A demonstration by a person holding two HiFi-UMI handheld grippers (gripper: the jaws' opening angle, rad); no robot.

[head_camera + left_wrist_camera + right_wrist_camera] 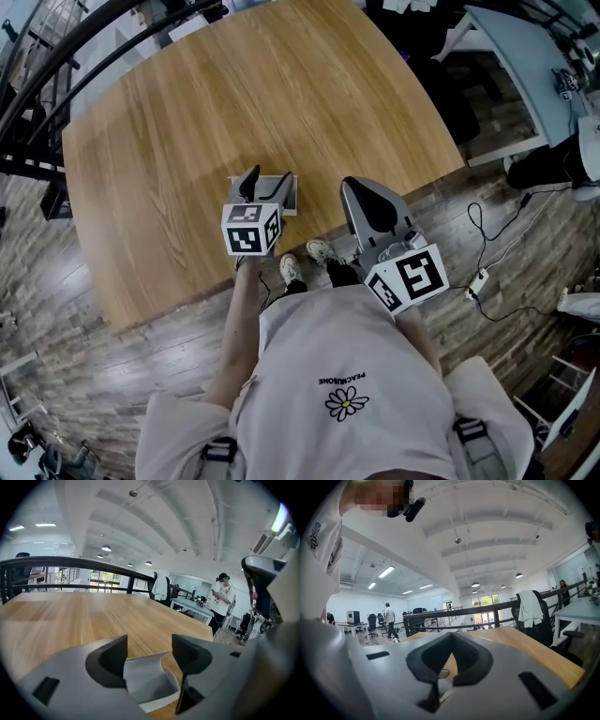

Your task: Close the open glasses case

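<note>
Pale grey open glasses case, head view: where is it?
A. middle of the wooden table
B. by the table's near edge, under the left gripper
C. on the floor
B: the pale grey glasses case lies at the near edge of the wooden table, under the open left gripper.

The glasses case is pale grey-white and lies open on the wooden table, close to the table's near edge. Its lid stands tilted up behind the shallow lower half, which has softly curved walls and faces upward.
</note>
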